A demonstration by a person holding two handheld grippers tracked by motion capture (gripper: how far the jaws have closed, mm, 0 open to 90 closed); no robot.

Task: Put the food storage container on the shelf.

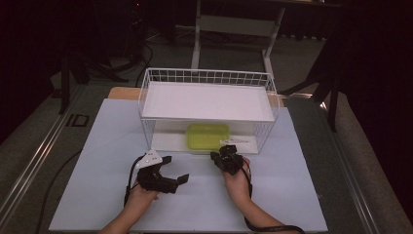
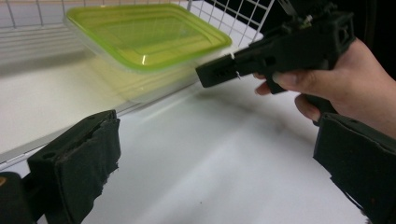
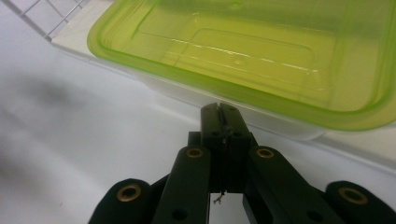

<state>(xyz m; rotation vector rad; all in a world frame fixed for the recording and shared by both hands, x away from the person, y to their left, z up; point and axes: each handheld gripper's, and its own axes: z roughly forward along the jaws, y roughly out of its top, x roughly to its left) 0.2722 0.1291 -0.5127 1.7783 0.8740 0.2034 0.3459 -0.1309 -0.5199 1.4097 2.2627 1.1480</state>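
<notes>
Green-lidded clear container [image 1: 208, 136] sits on the lower level of the white wire basket [image 1: 146, 92], at its open front. Right gripper [image 3: 219, 108] has its jaws pressed together, nothing between them, tips just short of the container's near rim. Left gripper [image 1: 176, 169] is spread wide, empty, off to the side over the table [image 1: 287, 195]. Risk: closed tips can only push, likely shoving the container deeper under the shelf [image 1: 204, 101].

I count two grippers in my hands, my left gripper [image 1: 176, 169] and my right gripper [image 1: 220, 155]. There is one white wire basket [image 1: 160, 77] on one table [image 1: 107, 146]. Under its shelf sits one green-lidded container [image 1: 208, 136].
</notes>
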